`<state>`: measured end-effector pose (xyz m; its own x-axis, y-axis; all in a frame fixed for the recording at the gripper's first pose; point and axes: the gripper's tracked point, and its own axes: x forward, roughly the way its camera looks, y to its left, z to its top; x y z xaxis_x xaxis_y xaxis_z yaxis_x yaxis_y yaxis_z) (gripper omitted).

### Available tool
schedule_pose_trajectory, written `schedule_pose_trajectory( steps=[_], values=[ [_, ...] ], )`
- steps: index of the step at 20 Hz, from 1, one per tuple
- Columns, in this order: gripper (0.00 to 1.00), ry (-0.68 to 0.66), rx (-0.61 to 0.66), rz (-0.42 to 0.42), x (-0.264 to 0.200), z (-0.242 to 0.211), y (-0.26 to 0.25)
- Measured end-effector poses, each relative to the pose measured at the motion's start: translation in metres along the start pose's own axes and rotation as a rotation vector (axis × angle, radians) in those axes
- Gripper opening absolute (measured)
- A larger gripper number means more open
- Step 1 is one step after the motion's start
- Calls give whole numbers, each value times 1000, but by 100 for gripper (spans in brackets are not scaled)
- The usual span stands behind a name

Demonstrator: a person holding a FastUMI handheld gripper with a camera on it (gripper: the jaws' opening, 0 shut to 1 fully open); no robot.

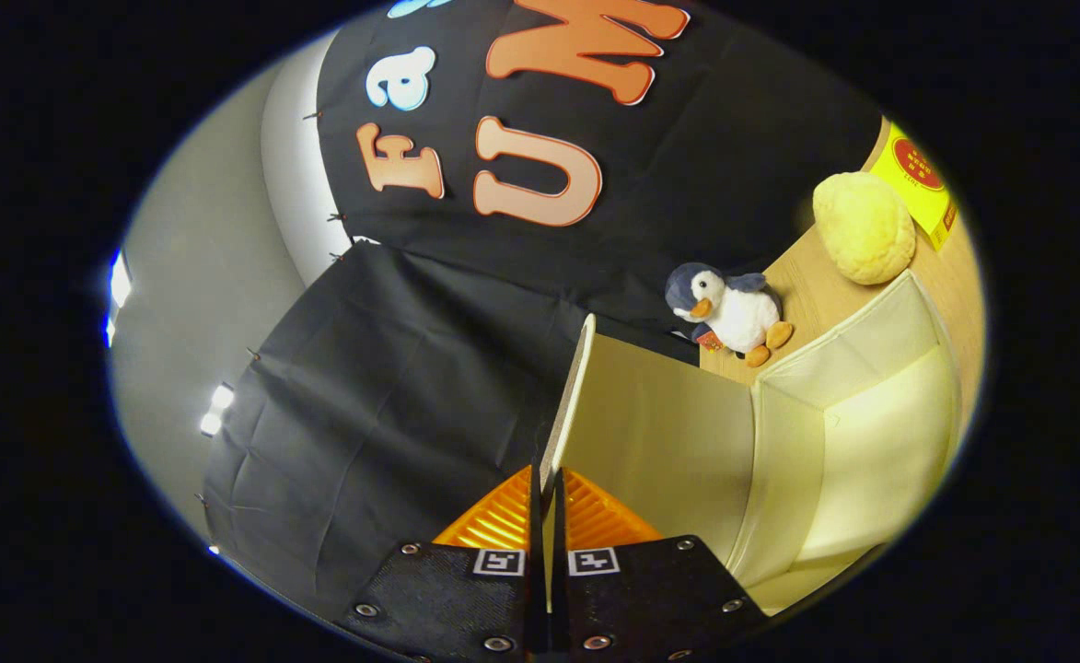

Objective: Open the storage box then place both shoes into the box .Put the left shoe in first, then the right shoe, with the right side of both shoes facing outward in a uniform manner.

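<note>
My gripper (547, 516) is shut on the edge of the storage box's lid (659, 433), a pale cream panel that stands raised and seen nearly edge-on between the orange fingers (493, 525). To the right of the lid the box (871, 442) lies open, with cream fabric walls and a bare inside. No shoes are in sight.
A plush penguin (728, 313) sits on the wooden table (811, 295) just beyond the box. A yellow round cushion (864, 227) and a yellow packet (917, 180) lie farther back. Black cloth hangs behind and to the left.
</note>
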<state>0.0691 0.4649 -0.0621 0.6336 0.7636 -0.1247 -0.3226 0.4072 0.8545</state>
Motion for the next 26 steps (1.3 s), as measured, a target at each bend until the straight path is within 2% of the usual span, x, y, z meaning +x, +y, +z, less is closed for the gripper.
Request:
schedule_pose_trajectory(
  steps=[5, 7, 8, 9, 10, 12, 19, 23, 26],
  values=[
    [11, 53, -107, -81, 22, -22, -6],
    [35, 69, -141, -114, 28, -26, -15],
    [56, 71, -146, -127, 31, -24, -18],
    [65, 68, -156, -148, 30, -23, -21],
    [83, 62, -173, -174, 27, -19, -27],
    [97, 40, -216, -227, 17, -11, -40],
    [98, -77, -363, -447, -54, 34, -94],
    [98, -151, -405, -573, -113, 63, -127],
    [98, -207, -459, -708, -172, 83, -161]
  ],
)
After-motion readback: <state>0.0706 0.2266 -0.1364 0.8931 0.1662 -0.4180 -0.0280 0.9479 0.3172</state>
